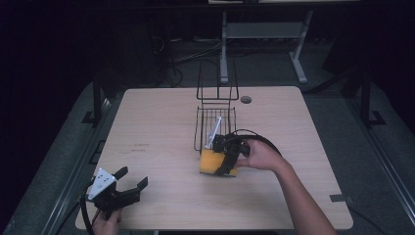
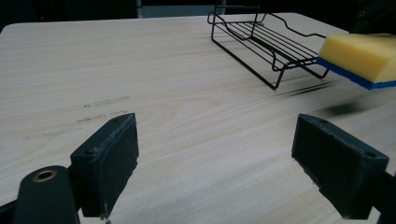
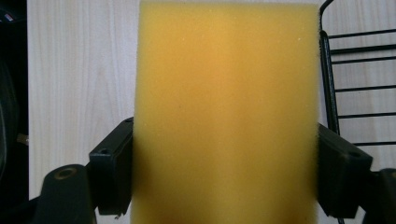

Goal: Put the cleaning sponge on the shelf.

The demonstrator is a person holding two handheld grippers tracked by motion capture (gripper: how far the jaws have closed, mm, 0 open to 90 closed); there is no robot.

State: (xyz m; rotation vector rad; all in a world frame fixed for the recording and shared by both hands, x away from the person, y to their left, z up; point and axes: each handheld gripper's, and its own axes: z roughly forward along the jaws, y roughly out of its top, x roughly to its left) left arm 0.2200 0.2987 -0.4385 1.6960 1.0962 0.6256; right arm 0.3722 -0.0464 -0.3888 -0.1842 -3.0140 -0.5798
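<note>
High view | right claw (image 1: 221, 164) grips sponge (image 1: 210, 161) beside rack (image 1: 215, 122) | left claw (image 1: 131, 178) open

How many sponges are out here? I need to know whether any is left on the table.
1: the yellow sponge with a blue underside, held between the right tongs, lifted above the table beside the wire rack.

Yellow sponge (image 3: 226, 112) with blue underside, held level above the table.
</note>
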